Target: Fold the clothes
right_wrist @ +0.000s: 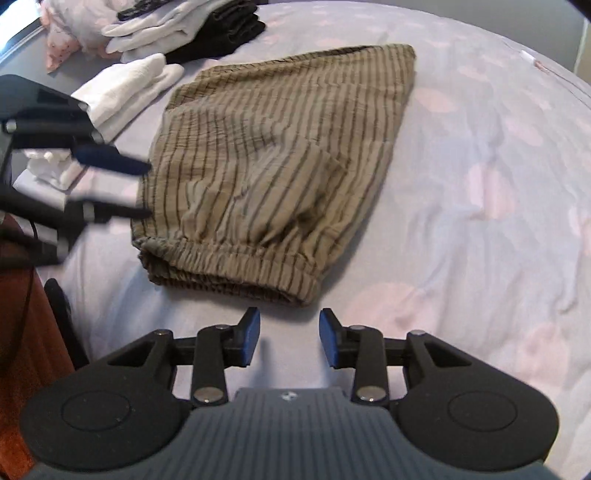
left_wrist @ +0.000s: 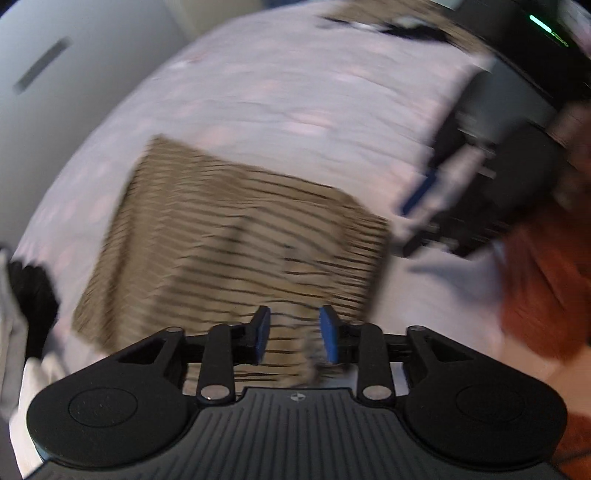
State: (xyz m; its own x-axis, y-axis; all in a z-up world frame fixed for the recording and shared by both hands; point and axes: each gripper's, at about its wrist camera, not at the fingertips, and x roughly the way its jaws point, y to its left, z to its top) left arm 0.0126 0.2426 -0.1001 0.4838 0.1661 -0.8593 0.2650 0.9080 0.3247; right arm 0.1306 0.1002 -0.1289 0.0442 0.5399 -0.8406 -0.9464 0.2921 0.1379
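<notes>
- Now the striped shorts [right_wrist: 273,162] lie flat on the bed sheet [right_wrist: 480,221], already doubled over, with the elastic waistband [right_wrist: 229,254] as the edge nearest to the right gripper [right_wrist: 289,339].
- The cloth looks thin, crinkled and light; I judge it soft and limp, so it will sag and slide if it is lifted by one point only.
- The waistband is the thickest part, so its two ends seem the best places to pinch.
- The right gripper hangs just before the waistband, fingers parted, nothing between them.
- The left gripper [left_wrist: 295,334] is over the near edge of the shorts [left_wrist: 236,236], also parted; the picture is blurred, but the pads [left_wrist: 330,334] do not appear to press the cloth.
- Left of the shorts, white folded laundry [right_wrist: 125,92] lies just beside them, with a pile of dark and pale clothes [right_wrist: 177,33] farther behind.
- Right of the shorts the sheet gives wide room for a fold.
</notes>
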